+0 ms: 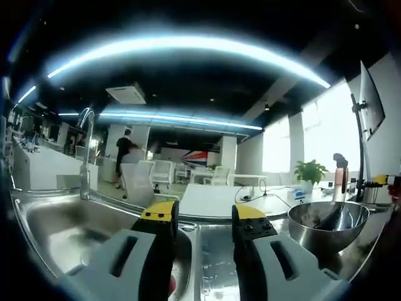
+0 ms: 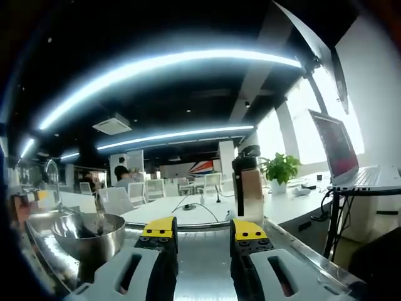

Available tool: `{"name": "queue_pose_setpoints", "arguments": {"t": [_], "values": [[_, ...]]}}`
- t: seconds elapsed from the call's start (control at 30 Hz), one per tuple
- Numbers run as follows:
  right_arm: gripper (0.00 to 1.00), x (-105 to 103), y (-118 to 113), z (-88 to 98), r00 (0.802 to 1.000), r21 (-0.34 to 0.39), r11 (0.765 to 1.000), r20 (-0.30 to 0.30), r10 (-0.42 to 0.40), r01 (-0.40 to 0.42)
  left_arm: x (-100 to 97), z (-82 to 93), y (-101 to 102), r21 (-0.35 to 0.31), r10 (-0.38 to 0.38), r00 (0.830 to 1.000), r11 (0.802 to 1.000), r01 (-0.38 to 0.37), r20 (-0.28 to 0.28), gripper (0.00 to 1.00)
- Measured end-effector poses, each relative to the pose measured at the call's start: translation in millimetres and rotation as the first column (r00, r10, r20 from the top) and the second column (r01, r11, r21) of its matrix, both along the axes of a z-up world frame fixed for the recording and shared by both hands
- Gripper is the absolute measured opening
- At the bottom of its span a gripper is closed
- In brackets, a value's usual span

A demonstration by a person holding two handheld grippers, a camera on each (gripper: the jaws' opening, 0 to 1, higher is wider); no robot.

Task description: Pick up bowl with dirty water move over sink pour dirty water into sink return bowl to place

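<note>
A shiny steel bowl (image 1: pixel 328 223) stands on the metal draining board to the right of my left gripper (image 1: pixel 203 216), apart from it. That gripper's jaws are open with nothing between them, pointing over the sink's near edge. In the right gripper view the same bowl (image 2: pixel 88 233) sits at the left, beside and beyond my right gripper (image 2: pixel 200 228), which is open and empty. The steel sink basin (image 1: pixel 59 229) lies left of the left gripper, with a curved tap (image 1: pixel 85 150) behind it. I cannot see water inside the bowl from this low angle.
A tall bottle (image 2: pixel 249 185) stands at the back of the counter, just right of the right gripper's line. A laptop (image 2: pixel 351 157) rests on a stand at the right. A potted plant (image 1: pixel 309 170) and white tables with chairs lie beyond; a person (image 1: pixel 123 153) stands far off.
</note>
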State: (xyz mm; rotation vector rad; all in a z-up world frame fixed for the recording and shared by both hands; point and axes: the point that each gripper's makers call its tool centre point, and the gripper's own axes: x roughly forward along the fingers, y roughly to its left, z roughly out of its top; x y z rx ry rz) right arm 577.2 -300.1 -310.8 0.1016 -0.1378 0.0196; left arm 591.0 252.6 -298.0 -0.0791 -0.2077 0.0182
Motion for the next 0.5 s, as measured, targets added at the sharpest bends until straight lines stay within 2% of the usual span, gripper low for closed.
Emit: {"name": "queue_pose_setpoints", "arguments": {"t": [0.5], "values": [[0.28,-2.6,-3.6,9.8,1.0,-0.009,1.0,0.0,-0.011,0.011,-0.7,5.3,3.1,0.012,0.001,1.0,1.0,-0.001,-0.009,0.33]]}}
